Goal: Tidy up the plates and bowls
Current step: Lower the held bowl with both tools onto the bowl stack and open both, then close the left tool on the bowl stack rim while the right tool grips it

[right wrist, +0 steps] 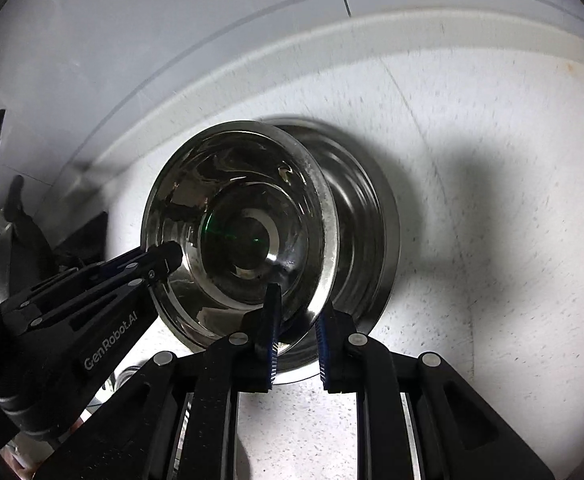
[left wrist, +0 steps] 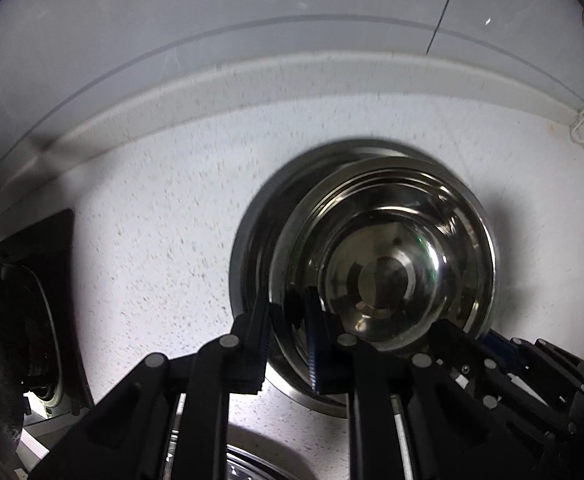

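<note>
both grippers are on the steel bowl (right wrist: pixel 244 224) now, and it sits tilted over the wider steel plate (right wrist: pixel 366 220) beneath it. the right gripper (right wrist: pixel 297 340) has its near rim between the blue pads, one finger inside the bowl and one outside, pinching it. the left gripper (left wrist: pixel 288 332) straddles the rim on the bowl's other side, closed on it too by the look of it. so the stacking looks well under way: bowl over plate, but not yet seated flat, i'd judge. another shiny rim (left wrist: pixel 252 464) peeks in nearer the camera than the plate, too cropped to name. all this on a speckled white counter (left wrist: pixel 152 240), with a raised backsplash lip (left wrist: pixel 292 76) and pale wall tiles (left wrist: pixel 212 4) behind the plate.
</note>
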The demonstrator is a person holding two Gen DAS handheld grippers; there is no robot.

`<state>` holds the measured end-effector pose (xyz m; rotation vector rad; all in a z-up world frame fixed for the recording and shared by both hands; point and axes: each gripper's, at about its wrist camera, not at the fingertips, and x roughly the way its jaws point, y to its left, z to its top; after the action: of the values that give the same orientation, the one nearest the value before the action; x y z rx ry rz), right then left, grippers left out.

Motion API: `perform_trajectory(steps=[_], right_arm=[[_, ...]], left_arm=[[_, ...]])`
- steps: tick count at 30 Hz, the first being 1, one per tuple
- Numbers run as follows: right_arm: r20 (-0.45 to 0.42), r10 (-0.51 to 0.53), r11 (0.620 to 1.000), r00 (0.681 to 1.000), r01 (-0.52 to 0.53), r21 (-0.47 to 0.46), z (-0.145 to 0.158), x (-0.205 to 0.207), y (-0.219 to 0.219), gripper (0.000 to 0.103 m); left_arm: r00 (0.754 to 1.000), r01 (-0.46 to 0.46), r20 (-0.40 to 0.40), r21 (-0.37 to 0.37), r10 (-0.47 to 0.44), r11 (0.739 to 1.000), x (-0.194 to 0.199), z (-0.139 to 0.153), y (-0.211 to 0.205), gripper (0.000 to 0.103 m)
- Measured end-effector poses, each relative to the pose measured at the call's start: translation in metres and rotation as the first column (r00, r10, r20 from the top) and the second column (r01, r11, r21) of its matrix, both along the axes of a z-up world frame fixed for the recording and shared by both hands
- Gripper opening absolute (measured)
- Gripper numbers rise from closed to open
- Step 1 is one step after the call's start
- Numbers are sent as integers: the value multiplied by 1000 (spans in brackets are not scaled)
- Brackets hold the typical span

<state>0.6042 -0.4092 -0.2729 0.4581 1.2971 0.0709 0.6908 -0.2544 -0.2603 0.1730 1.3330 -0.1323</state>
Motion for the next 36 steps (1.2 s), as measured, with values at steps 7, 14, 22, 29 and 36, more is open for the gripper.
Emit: perform_trajectory(steps=[7, 14, 22, 29, 36], right_arm=[[-30, 0, 1000, 1000, 0, -5, -10, -2, 11, 14], [23, -51, 999, 998, 51, 7, 14, -15, -1, 56], [182, -211, 974, 960, 222, -41, 79, -71, -91, 77], [226, -441, 872, 869, 475, -121, 95, -152, -215, 77], [198, -608, 746, 769, 638, -188, 79, -221, -326, 77]], left_arm=[[999, -6, -38, 9, 6, 1000, -10, -19, 0, 17], [997, -64, 53, 25, 62, 998, -20, 16, 1, 22], [989, 102, 122, -149, -84, 984, -46, 75, -60, 45], [943, 318, 159, -161, -293, 934, -77, 91, -195, 46], [859, 504, 185, -151, -476, 850, -93, 83, -333, 62]])
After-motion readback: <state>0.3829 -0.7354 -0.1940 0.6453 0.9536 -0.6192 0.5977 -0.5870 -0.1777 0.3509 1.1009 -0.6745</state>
